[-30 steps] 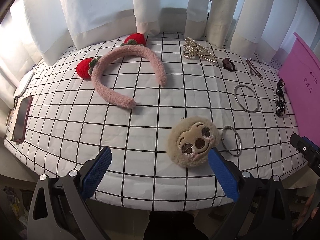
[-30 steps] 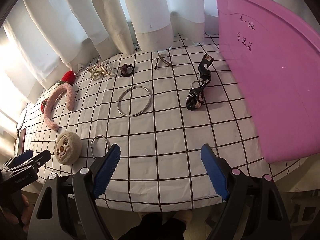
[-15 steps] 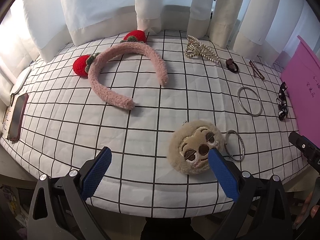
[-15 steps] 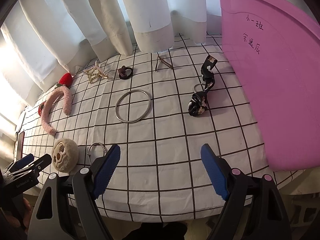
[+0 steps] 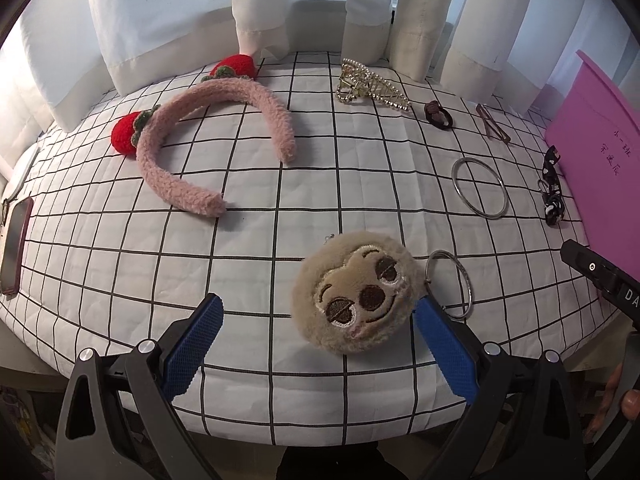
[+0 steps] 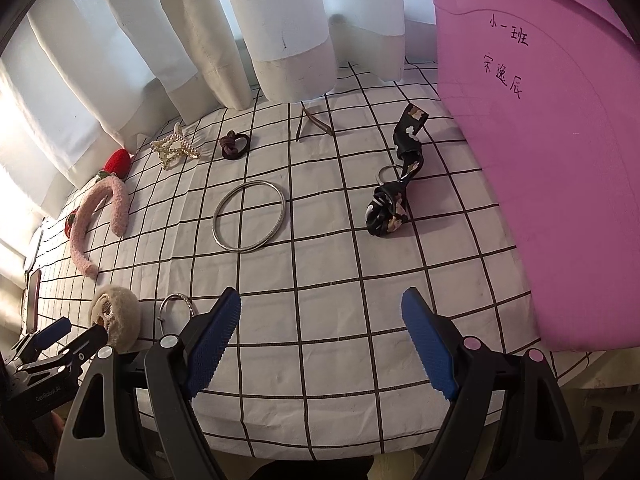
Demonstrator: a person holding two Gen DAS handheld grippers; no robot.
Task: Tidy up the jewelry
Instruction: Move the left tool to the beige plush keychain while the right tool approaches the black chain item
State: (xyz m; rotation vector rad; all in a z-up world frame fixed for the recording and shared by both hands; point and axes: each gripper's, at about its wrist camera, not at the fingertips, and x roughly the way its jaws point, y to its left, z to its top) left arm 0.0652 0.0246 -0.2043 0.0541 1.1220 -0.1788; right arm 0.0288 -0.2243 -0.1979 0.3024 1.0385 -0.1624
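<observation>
Checked tablecloth [image 5: 256, 248]: headband [image 5: 208, 136], bangle [image 6: 249, 216], perhaps phone [image 5: 14, 236].

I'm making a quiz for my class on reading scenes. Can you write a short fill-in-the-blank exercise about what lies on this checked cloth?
1. The fluffy headband is pink and carries two red ____.
2. The round plush face lies beside a metal ____.
3. The big bin at the cloth's edge is ____ in colour.
4. Nothing sits between the right tongs, whose jaws stand ____.

Missing words: strawberries; ring; pink; open
</observation>
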